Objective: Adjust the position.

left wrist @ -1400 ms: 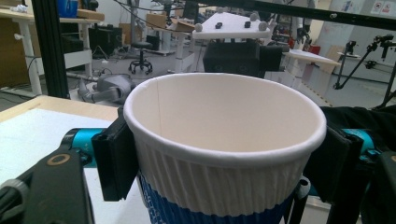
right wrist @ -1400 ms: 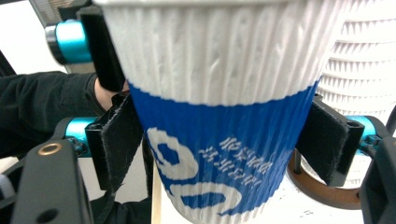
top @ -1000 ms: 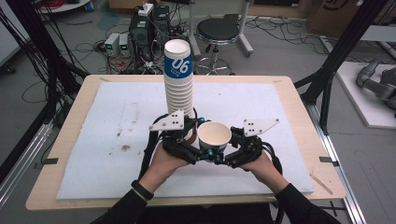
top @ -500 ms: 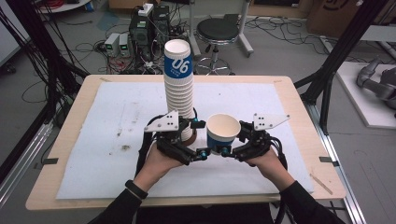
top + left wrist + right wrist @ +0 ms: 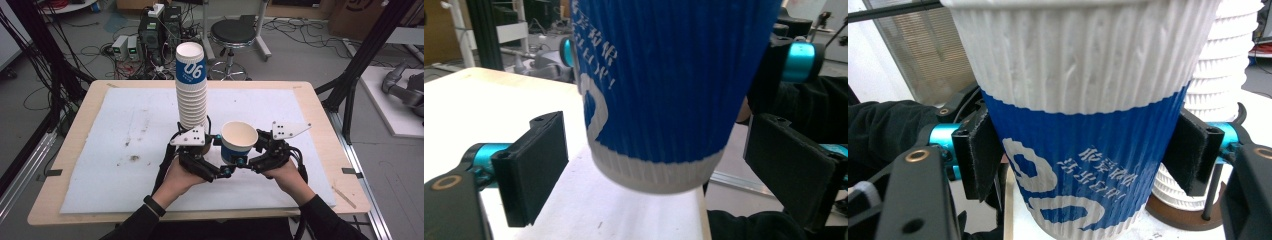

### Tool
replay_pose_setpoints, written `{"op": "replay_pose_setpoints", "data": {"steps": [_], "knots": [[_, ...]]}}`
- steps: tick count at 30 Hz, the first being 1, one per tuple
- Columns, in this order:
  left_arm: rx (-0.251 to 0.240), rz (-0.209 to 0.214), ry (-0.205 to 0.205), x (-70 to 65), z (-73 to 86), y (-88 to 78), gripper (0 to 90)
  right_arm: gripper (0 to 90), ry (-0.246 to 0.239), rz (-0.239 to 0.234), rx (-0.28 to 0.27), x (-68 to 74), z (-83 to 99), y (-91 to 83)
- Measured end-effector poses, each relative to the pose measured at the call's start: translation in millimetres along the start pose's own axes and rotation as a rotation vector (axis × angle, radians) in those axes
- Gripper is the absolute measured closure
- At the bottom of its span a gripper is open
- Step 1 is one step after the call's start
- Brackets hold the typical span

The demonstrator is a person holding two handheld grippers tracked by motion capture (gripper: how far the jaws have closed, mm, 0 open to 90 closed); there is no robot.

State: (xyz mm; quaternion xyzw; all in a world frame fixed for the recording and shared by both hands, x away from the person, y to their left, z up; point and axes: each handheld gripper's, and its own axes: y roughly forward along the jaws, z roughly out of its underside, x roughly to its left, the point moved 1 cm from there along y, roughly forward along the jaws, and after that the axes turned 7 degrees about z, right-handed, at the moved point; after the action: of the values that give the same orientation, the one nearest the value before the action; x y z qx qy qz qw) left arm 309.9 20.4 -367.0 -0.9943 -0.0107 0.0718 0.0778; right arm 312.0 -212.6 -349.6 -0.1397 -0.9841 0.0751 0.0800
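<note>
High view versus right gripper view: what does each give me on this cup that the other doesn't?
High view: the full height of the cup stack, topped by a cup marked 06, and the white mat under it. Right gripper view: the pads of the right gripper pressed on the blue band of the single cup, plus the stack's brown base. Both: that cup next to the stack.

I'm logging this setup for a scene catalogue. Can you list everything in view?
single paper cup: 1, white and blue, upright between the grippers
cup stack: 1, white, top cup blue-banded, mid-table
stack base: 1, brown, under the stack
white mat: 1, covering the table
table: 1, light wood
stool: 1, black, behind the table
right gripper: 1, black, fingers pressed on the single cup
left gripper: 1, black, fingers apart from the cup
</note>
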Motion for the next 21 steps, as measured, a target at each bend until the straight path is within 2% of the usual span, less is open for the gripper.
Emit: {"op": "replay_pose_setpoints", "data": {"steps": [6, 13, 19, 21], "knots": [[0.007, 0.008, -0.01, 0.7, 2.6, 2.6, 16.5, 26.7, -0.005, -0.003, 0.003, 2.8, 0.8, 3.1], [0.002, 0.005, -0.001, 0.0, 3.2, 1.1, 29.3, 26.7, -0.001, -0.006, 0.008, 3.2, 1.7, 4.5], [0.005, 0.008, 0.008, -0.4, 3.6, 1.4, 29.7, 24.1, -0.009, -0.008, 0.009, 3.3, 1.9, 4.8], [0.005, 0.013, 0.007, -0.1, 4.1, 1.3, 29.7, 18.0, -0.004, -0.007, 0.012, 3.6, 0.8, 4.9]]}}
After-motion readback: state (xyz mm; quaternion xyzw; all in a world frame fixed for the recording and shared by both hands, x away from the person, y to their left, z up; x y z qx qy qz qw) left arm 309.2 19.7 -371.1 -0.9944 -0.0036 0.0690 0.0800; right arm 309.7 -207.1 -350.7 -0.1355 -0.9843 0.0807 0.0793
